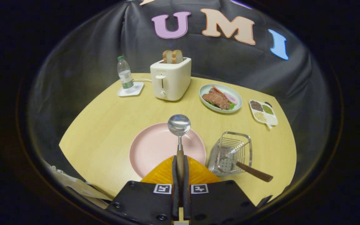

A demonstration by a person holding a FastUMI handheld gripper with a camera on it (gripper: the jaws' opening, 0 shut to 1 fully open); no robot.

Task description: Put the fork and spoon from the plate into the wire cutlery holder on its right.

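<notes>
My gripper [180, 170] pinches the spoon [179, 131] by its brown handle, bowl raised over the pink plate [150, 147], so next I judge I must swing right to the wire cutlery holder [231, 153], where the fork [245, 168] already leans

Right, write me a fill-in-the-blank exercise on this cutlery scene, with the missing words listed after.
1. The gripper is shut on the brown-handled metal ____, its bowl above the round pink plate.
2. The brown-handled fork already lies in the wire cutlery ____, beside the plate.
3. Two slices of ____ stick out of the cream toaster.

Missing words: spoon; holder; toast
</notes>
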